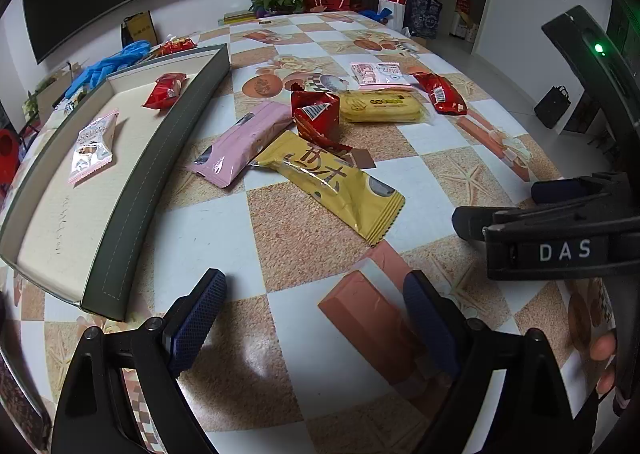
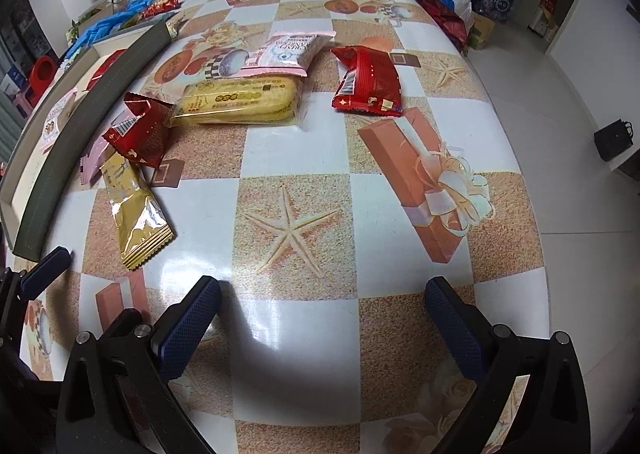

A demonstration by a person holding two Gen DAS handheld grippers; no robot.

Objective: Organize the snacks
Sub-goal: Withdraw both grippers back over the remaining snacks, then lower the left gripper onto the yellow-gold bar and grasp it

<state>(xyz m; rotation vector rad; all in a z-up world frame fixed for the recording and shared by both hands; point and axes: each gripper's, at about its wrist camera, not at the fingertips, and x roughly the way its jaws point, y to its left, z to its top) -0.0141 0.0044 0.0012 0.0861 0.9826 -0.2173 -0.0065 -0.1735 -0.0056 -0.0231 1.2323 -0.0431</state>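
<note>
**Snacks spread out, both grippers empty**

Two packets sit inside the grey tray (image 1: 168, 158): a red packet (image 1: 165, 89) and a pink-and-white packet (image 1: 93, 146). On the checked tablecloth (image 2: 296, 354) beside the tray lie a gold wafer bar (image 1: 332, 184), a pink bar (image 1: 244, 136), a red pouch (image 1: 314, 114) resting on them, a yellow biscuit pack (image 2: 240, 100), a pink-white bag (image 2: 288, 52) and a red bag (image 2: 370, 80). The left gripper (image 1: 314, 322) hangs wide, holding nothing. The right gripper (image 2: 322, 328) is wide too, empty.

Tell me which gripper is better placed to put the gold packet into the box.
Probably left: the left gripper is open, with the gold packet straight ahead and the box beside it.
</note>
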